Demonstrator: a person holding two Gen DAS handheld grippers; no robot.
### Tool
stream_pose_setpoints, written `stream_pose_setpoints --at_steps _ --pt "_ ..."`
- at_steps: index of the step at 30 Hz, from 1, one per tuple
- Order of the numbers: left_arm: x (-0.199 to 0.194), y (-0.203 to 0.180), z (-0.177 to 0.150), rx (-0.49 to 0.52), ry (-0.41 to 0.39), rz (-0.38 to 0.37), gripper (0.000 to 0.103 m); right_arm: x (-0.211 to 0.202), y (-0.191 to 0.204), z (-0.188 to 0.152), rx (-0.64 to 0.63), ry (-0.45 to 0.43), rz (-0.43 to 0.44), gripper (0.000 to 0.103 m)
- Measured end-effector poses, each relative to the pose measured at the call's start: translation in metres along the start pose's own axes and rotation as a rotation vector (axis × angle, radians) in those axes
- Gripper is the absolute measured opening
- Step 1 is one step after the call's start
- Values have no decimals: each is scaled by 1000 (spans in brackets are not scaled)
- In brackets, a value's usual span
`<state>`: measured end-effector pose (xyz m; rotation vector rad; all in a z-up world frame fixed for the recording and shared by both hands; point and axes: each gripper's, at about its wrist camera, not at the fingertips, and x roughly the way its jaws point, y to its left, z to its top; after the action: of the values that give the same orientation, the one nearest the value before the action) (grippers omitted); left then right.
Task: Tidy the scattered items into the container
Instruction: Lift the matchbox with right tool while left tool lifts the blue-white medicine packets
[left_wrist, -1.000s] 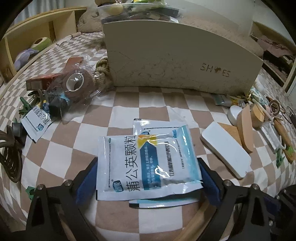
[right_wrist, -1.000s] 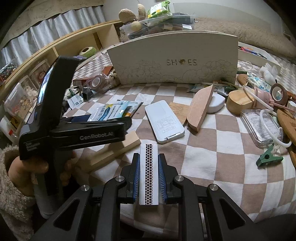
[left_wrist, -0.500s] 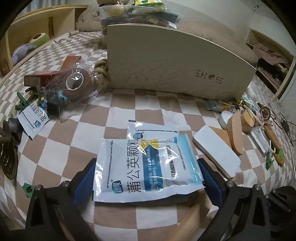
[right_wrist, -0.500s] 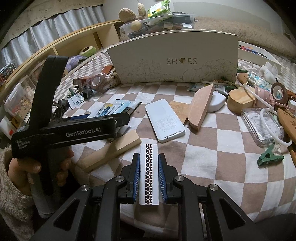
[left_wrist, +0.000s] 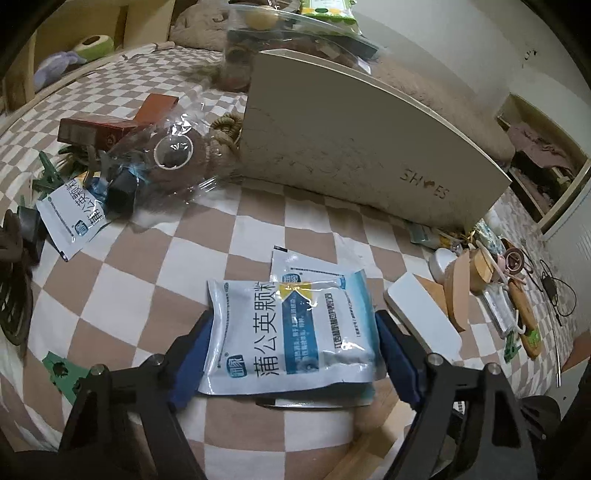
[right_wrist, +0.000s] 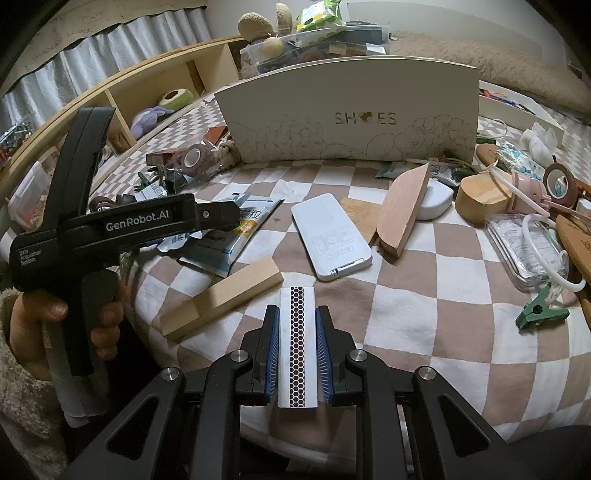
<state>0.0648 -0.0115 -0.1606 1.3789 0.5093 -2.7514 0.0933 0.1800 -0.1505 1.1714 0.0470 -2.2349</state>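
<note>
A blue-and-white foil sachet pack with Chinese print (left_wrist: 291, 328) sits between the blue pads of the left gripper (left_wrist: 293, 350), whose jaws are closing on it; both pads look to be touching its short side edges. The pack's long axis runs across the gripper, from pad to pad, and its printed face is turned up. A second flat sachet (left_wrist: 295, 260) pokes out from under its far edge. Beyond lies a stretch of bare brown-and-white checked cloth (left_wrist: 221, 236), reaching to the front wall of the cream cardboard box marked "SHOES" (left_wrist: 354, 147). A white remote control (left_wrist: 421, 314) lies just beside the right pad. The right gripper (right_wrist: 297, 350) is clamped on a narrow white matchbox with a dark honeycomb strip (right_wrist: 297, 347), its long axis pointing forward along the fingers. A pale wooden block (right_wrist: 221, 295) lies near it on the left.
</note>
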Motion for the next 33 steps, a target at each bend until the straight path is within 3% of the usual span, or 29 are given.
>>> stream_pose_setpoints --at_steps 18,26,33 --pt "-15 -7 -3 95 -82 90 80 -2 -2 3 18 -25 13 20" --pt "-20 -12 -2 116 -99 75 80 -1 -3 4 16 -14 13 20" --pt "-22 -11 -1 114 -105 67 80 3 8 2 -53 0 -37 20"
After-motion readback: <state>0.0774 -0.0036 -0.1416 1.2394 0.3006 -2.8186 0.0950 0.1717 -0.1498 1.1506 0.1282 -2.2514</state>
